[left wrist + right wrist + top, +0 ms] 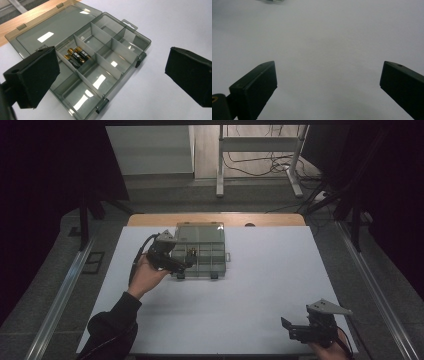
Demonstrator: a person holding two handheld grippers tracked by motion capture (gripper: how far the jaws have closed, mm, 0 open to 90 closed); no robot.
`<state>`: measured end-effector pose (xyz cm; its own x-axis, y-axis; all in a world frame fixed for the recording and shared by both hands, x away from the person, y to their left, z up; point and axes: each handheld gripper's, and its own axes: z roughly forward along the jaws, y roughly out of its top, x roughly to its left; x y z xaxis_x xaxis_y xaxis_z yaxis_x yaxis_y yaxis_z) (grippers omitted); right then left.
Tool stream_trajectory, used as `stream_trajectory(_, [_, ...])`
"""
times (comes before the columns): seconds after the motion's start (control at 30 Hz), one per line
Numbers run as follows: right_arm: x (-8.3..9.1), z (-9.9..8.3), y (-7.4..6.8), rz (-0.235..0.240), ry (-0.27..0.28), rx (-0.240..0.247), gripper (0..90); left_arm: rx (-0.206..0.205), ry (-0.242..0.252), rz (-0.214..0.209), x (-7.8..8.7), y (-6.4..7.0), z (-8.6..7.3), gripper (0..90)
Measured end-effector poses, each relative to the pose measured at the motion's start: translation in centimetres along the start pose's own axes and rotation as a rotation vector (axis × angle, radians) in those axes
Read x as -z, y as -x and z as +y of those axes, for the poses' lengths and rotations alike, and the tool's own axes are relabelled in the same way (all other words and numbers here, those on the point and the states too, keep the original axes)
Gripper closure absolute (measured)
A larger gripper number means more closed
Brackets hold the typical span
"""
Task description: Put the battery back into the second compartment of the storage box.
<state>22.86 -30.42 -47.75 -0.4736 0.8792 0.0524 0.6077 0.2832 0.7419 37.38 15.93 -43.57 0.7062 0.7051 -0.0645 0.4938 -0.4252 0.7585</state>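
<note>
A smoky clear plastic organizer box (210, 260) (130, 37) lies open on the white table, its lid (57, 27) folded flat toward the far side. Thin dividers split it into several compartments. Three black and gold batteries (76, 56) lie in one compartment near the hinge. My left gripper (186, 263) (110, 75) hovers open over the box's near left part, nothing between its jaws. My right gripper (289, 327) (328, 85) is open low over bare table at the near right, far from the box.
The white table top (260, 285) ends in a wooden strip (215, 219) at the far edge. Beyond it are a grey floor, a metal frame's legs (260, 160) and loose cables (270, 167). Metal rails run along both sides.
</note>
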Motion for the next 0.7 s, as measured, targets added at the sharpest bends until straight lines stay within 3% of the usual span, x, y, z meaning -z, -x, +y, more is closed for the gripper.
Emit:
stream_trajectory(0.3, [0.0, 0.0, 0.0, -0.001, 0.0, 0.0, 1.3, -0.008, 0.029, -0.002, 1.2, 1.0, -1.5, 0.0])
stream_trajectory(0.7, [0.0, 0.0, 0.0, 0.0, 0.002, 0.002, 1.3, 0.009, 0.05, 0.003, 3.0, 2.0, -5.1, 0.0])
